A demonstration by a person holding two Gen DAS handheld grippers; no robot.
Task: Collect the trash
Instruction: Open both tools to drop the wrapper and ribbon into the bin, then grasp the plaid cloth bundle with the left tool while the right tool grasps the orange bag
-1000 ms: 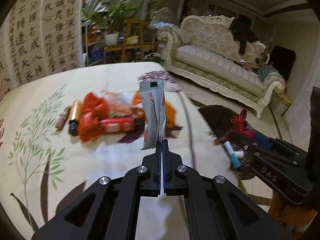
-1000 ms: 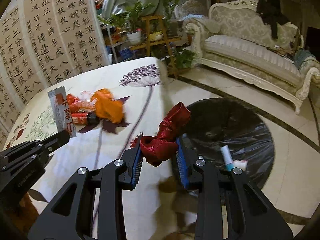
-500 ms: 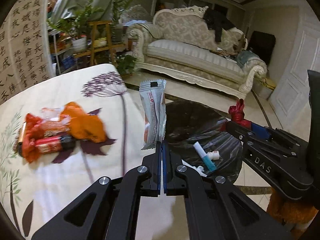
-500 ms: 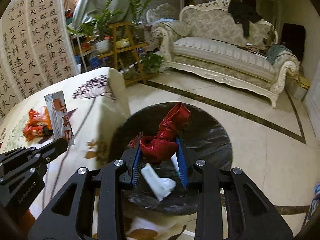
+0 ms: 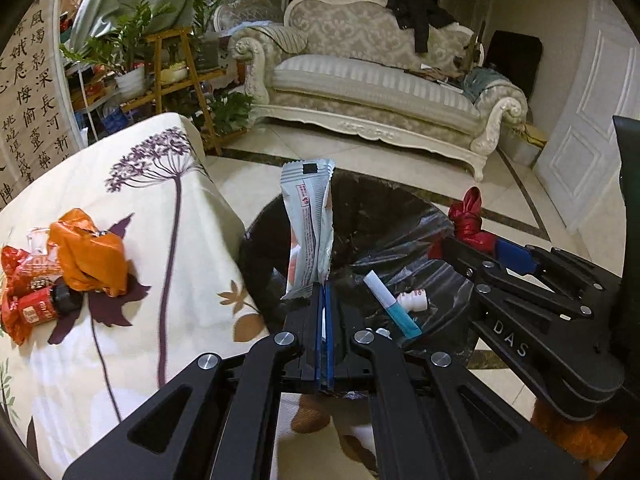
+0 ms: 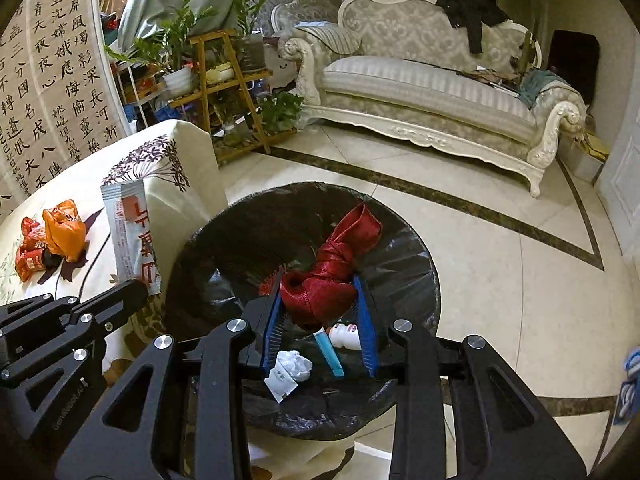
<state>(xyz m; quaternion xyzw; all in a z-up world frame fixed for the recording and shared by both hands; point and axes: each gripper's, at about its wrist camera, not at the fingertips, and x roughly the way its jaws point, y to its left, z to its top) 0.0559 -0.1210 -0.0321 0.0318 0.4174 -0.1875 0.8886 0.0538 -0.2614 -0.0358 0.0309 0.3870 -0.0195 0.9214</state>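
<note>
From my left wrist camera, my left gripper (image 5: 323,292) is pinched tight on the bottom edge of a flat silver-white snack wrapper with red print (image 5: 310,232), which stands upright from the fingertips over the near rim of the round bin lined with a black plastic bag (image 5: 360,220). On the cream floral tablecloth (image 5: 132,208) to the left, near its edge, lies a crumpled orange plastic bag (image 5: 90,256) among red wrappers (image 5: 24,292).

From my right wrist camera, my right gripper (image 6: 320,300) is partly closed, its blue pads squeezing a knotted red ribbon (image 6: 332,276) directly above the bin's opening. A blue-and-white tube (image 6: 330,350) and crumpled white paper (image 6: 294,364) lie inside.
</note>
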